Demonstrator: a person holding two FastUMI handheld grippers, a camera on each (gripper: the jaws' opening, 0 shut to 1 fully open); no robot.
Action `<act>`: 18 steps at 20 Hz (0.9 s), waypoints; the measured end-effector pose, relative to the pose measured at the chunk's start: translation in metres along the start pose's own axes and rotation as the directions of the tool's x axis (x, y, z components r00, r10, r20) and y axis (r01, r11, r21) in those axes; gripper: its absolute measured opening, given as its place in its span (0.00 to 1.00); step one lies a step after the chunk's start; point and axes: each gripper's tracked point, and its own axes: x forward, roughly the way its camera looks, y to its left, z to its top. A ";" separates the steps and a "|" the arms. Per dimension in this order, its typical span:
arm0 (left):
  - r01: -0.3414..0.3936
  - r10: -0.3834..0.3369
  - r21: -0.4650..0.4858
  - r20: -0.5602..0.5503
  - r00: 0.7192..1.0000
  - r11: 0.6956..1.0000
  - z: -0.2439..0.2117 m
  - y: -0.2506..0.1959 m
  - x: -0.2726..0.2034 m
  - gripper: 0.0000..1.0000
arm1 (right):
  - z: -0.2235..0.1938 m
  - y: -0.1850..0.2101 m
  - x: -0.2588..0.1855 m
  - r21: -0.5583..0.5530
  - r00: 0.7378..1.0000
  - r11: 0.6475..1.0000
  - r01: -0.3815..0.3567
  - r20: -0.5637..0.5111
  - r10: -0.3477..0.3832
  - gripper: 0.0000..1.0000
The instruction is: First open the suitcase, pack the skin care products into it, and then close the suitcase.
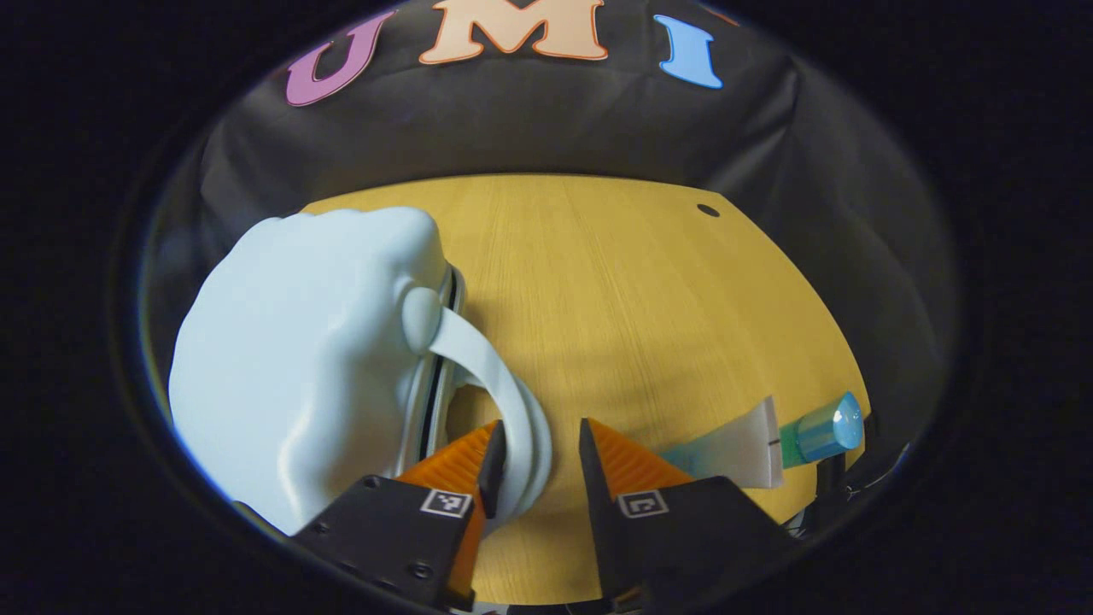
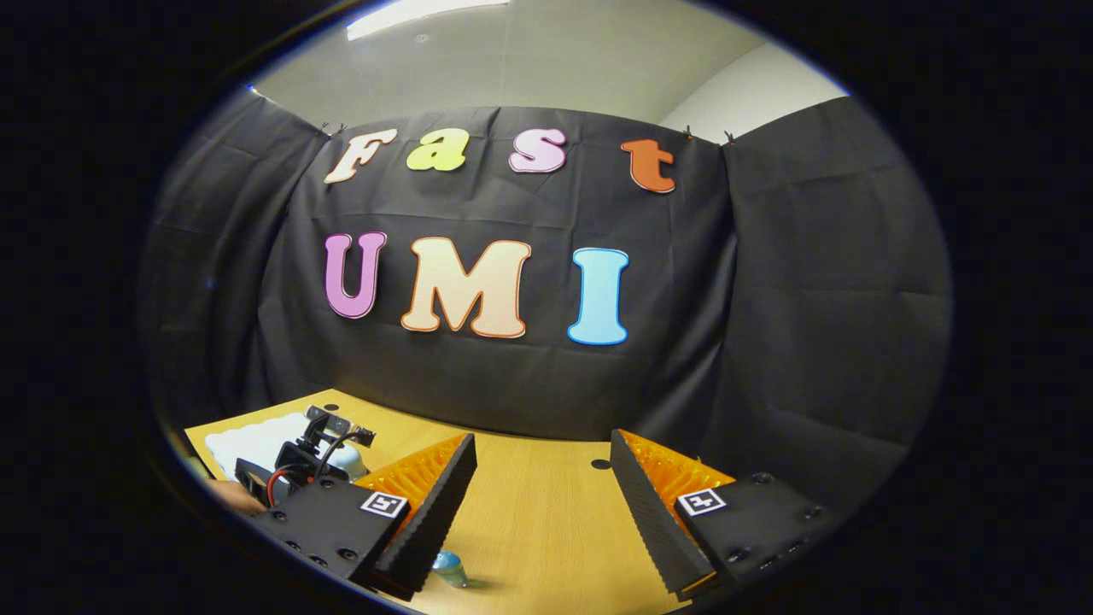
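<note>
Two fingers of the left gripper [image 1: 540,453] stood open around the suitcase [image 1: 299,359] handle [image 1: 512,410] at seven o'clock, not clamped; close squarely before lifting. Right gripper [image 2: 540,504] open, empty.

Your left gripper [image 1: 540,448] sits low over the wooden tabletop [image 1: 615,282], its orange fingers [image 1: 628,457] spread apart. The pale blue suitcase [image 1: 299,359] lies on its side at the left, closed, with its dark seam facing the middle of the tabletop. Its curved handle [image 1: 504,393] arches out from the shell and runs down between your fingers, close against the left one; the right finger stands clear of it. At the right, near the tabletop's edge, lies a skin care tube [image 1: 751,444] with a blue cap [image 1: 828,427], pointing away from the suitcase.
</note>
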 end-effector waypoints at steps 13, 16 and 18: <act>-0.016 0.015 0.044 0.017 1.000 0.999 0.044 0.004 -0.046 0.01 | 0.000 -0.013 0.003 0.077 0.996 0.996 -0.052 0.078 0.046 0.98; -0.038 0.036 0.025 0.073 0.997 0.999 0.076 0.015 -0.072 0.01 | -0.005 -0.014 0.011 0.111 0.994 0.990 -0.088 0.081 0.079 0.99; -0.047 0.044 0.017 0.117 0.992 0.999 0.097 0.027 -0.092 0.01 | -0.004 -0.014 0.015 0.136 0.992 0.986 -0.101 0.092 0.089 0.99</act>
